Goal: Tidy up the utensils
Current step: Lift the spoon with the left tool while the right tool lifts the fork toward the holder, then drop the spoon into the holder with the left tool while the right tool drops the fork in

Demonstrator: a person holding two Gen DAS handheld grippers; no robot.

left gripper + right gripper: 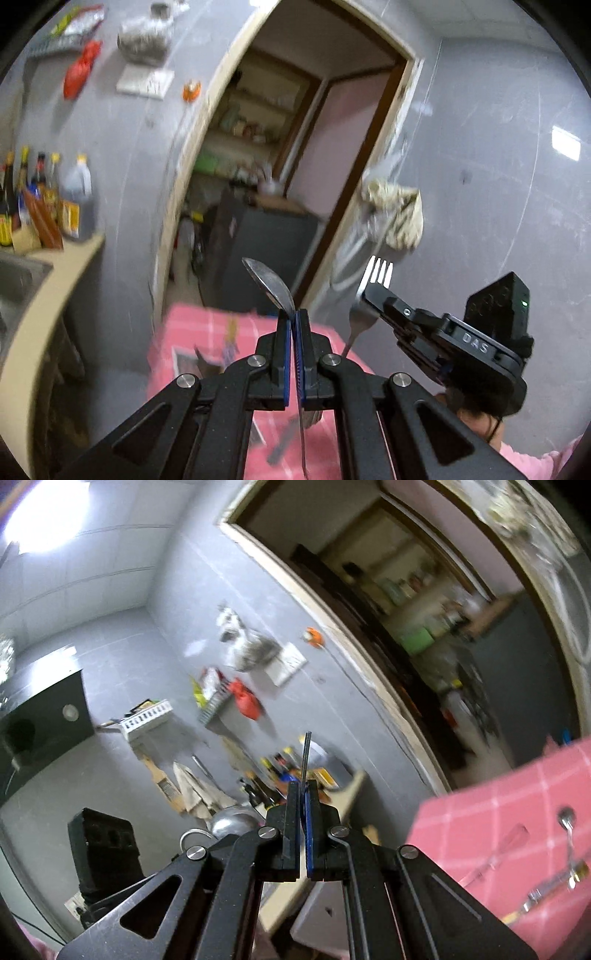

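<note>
The left gripper (294,321) is clamped tight on a spoon (271,286) — its bowl rises just past the fingertips, tipped up and to the left, while the handle runs back down between the jaws toward the camera. To its right, the right gripper (364,295) holds a fork (371,286) with its tines pointing up and the handle slanting down-left below the fingers; this gripper reaches in from the lower right, angled up-left. In its own view the right gripper (304,794) is closed on the fork (305,755), seen edge-on as a thin rod standing straight up from the fingertips. Below both tools lies a pink checked tablecloth (498,812) — more utensils (565,853) rest on it, blurred.
</note>
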